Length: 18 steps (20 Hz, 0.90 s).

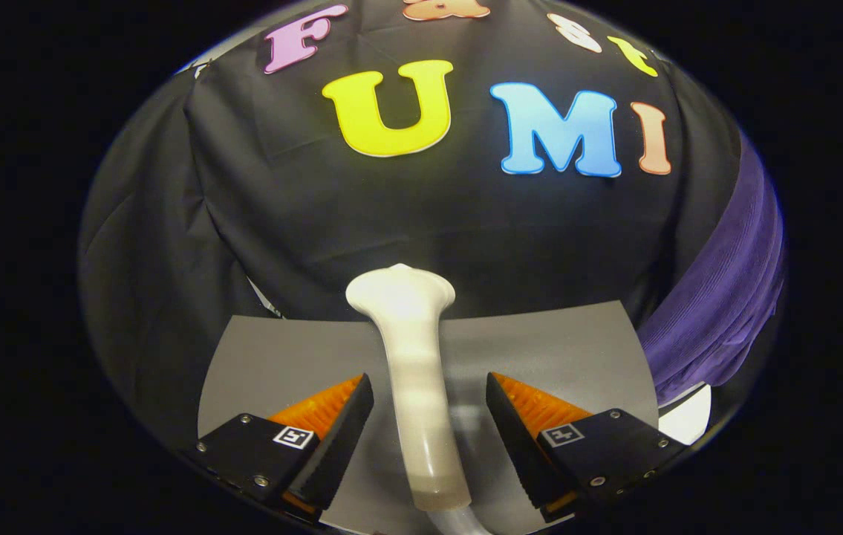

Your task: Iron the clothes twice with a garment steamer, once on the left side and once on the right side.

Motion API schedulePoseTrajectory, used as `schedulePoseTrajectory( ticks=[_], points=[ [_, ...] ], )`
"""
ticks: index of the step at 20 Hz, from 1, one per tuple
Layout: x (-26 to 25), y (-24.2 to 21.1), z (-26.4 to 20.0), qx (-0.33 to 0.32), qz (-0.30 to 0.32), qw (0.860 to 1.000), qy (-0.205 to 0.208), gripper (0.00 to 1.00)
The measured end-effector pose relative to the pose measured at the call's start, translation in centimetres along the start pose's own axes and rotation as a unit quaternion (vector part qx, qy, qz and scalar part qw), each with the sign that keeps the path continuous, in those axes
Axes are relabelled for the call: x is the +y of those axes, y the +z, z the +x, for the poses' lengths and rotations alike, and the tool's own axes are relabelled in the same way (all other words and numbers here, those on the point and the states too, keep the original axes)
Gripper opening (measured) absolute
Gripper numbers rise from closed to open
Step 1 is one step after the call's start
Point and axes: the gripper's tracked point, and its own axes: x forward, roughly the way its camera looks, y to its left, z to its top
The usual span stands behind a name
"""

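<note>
Right up close, the tongs (pixel 428 416) stand open, a finger either side of the steamer (pixel 412 386) but not touching it. The steamer lies on the grey bench (pixel 280 357), its long handle running straight ahead between the fingers, its head beyond their tips. The purple garment (pixel 726 297) hangs well off to the steamer's right.

Recording booth, staged rather than domestic: draped black cloth wall (pixel 421 215) forms the backdrop, a flat matte grey tabletop (pixel 280 357) serves as work surface, a hanging purple ribbed fabric garment (pixel 726 297) beside it
</note>
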Motion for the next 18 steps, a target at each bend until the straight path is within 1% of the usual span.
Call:
schedulePoseTrajectory(
  ticks=[3, 6, 8, 11, 12, 13, 16, 18],
  points=[
    [0.6, -1.1, 0.5, 0.017, 0.036, 0.999, 0.021, 0.92],
    [0.8, -1.7, 1.2, 0.029, 0.024, 0.999, 0.022, 0.89],
    [1.3, -2.1, 1.7, 0.032, 0.018, 0.999, 0.029, 0.83],
    [1.0, -2.3, 1.7, 0.029, 0.012, 0.999, 0.020, 0.65],
    [0.7, -2.2, 1.7, 0.027, 0.017, 0.999, 0.016, 0.62],
    [0.7, -2.3, 1.7, 0.028, 0.025, 0.999, 0.019, 0.53],
    [0.8, -2.1, 1.7, 0.013, 0.038, 0.999, 0.026, 0.47],
    [0.8, -2.1, 1.6, -0.005, 0.032, 0.999, 0.017, 0.44]
  ],
)
